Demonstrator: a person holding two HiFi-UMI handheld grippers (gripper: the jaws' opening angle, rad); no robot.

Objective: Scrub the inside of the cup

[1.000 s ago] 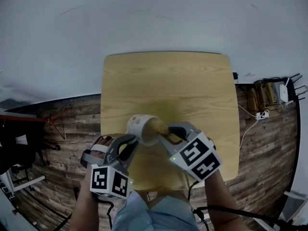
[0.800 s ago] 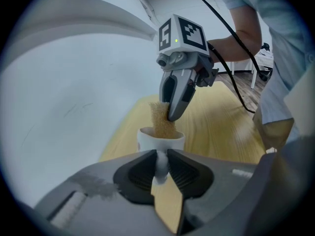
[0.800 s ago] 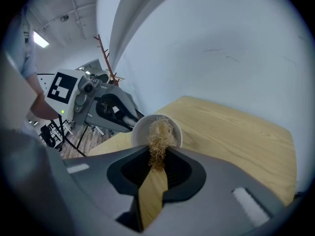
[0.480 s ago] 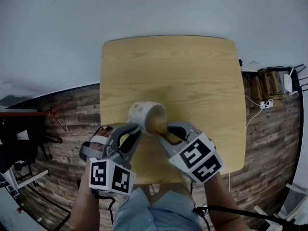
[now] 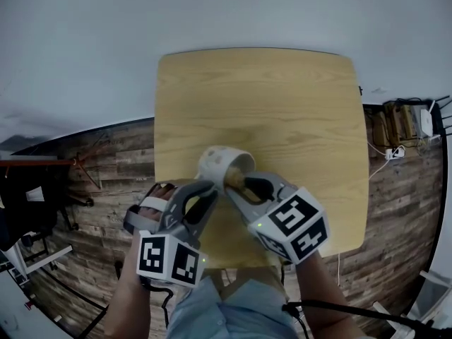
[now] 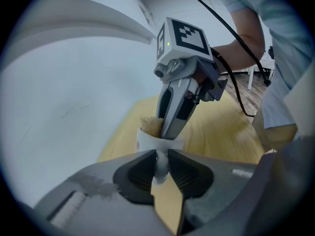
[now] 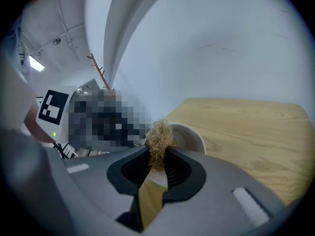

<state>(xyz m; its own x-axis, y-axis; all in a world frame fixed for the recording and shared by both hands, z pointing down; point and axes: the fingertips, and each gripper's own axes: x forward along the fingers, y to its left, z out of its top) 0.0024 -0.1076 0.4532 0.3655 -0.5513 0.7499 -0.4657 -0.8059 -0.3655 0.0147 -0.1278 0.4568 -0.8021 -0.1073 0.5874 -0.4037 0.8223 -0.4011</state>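
Edging closer to the cup's mouth than a second ago, the right tongs (image 5: 241,184) clamp a tan fibre scrubber (image 7: 158,142) pushed into the white cup (image 5: 220,162). The left tongs (image 6: 161,164) pinch its handle, tipping it near the surface's (image 5: 282,104) near-left edge. Scrubbing appears under way; how clean the inside is stays unseen.

Light wooden table (image 5: 282,104) takes up the middle of the head view. Dark plank floor (image 5: 85,182) shows on both sides and a white wall (image 5: 212,13) runs across the top. At the far right is a small wooden crate (image 5: 395,129), with a white cable (image 5: 374,171) just below it.
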